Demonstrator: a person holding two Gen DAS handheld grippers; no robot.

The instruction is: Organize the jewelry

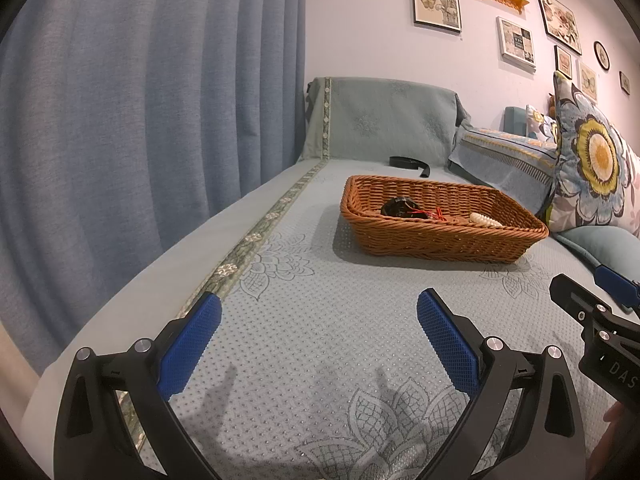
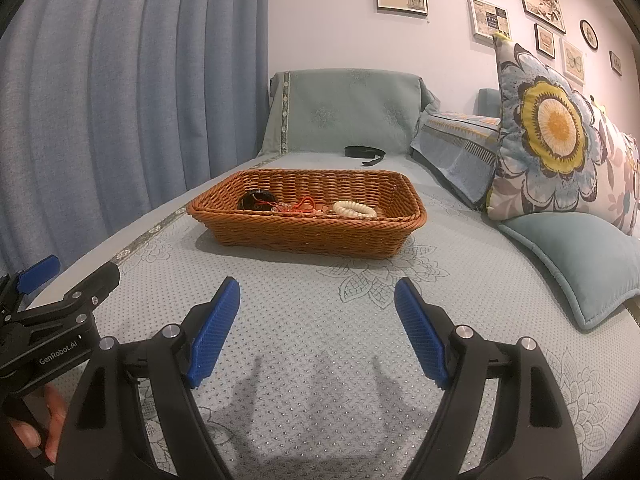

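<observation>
Both my claws hover with jaws spread wide over the pale blue dotted sofa cover (image 2: 320,340), and nothing lies between my right claw (image 2: 318,328) and the brown woven wicker basket (image 2: 312,236) ahead. My left claw (image 1: 320,340) has bare fabric before it too; the basket sits ahead and to its right. The basket's top is open. On my right, a teal velvet cushion (image 2: 580,264) and a big flowered pillow (image 2: 560,136) wall off that side. The grey-blue curtain (image 1: 140,120) hangs along the left edge.
</observation>
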